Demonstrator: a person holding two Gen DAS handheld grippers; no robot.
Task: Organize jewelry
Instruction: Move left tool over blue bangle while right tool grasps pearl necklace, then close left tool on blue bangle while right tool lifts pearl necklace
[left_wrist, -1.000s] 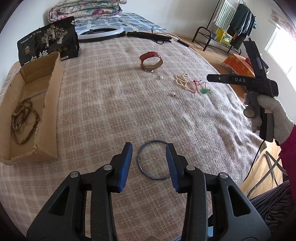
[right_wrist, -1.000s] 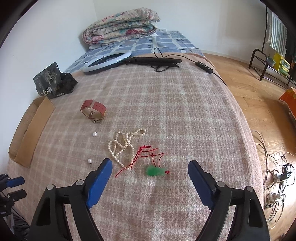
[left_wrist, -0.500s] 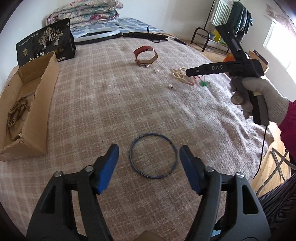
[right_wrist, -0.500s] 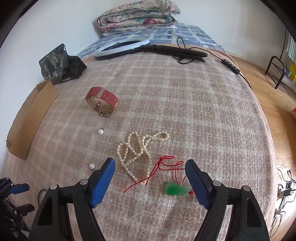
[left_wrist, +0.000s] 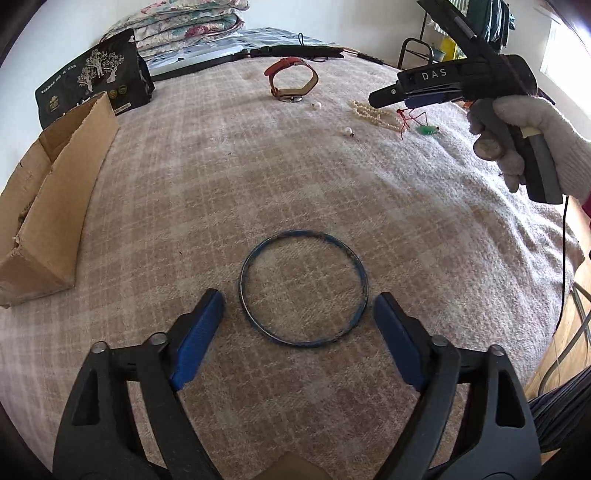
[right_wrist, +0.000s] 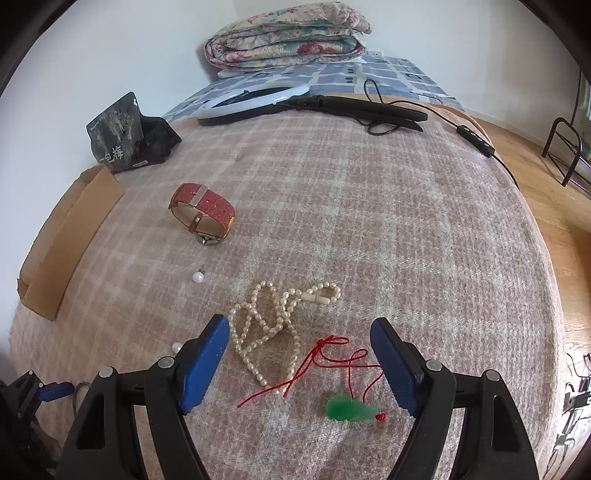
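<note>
A thin blue bangle lies flat on the checked blanket, just ahead of my open, empty left gripper. My right gripper is open and empty, low over a pearl necklace and a green pendant on a red cord. A red watch and two loose pearls lie beyond. The watch, the necklace and the right gripper also show in the left wrist view. The cardboard box stands at the left.
A black printed bag stands behind the box. A ring light with its black stand and cable lies at the far end, with a folded quilt behind it. The bed drops to a wooden floor on the right.
My left gripper has opened wider and drawn closer to the blanket beside the bangle. My right gripper has moved forward and down over the pearl necklace and the pendant.
</note>
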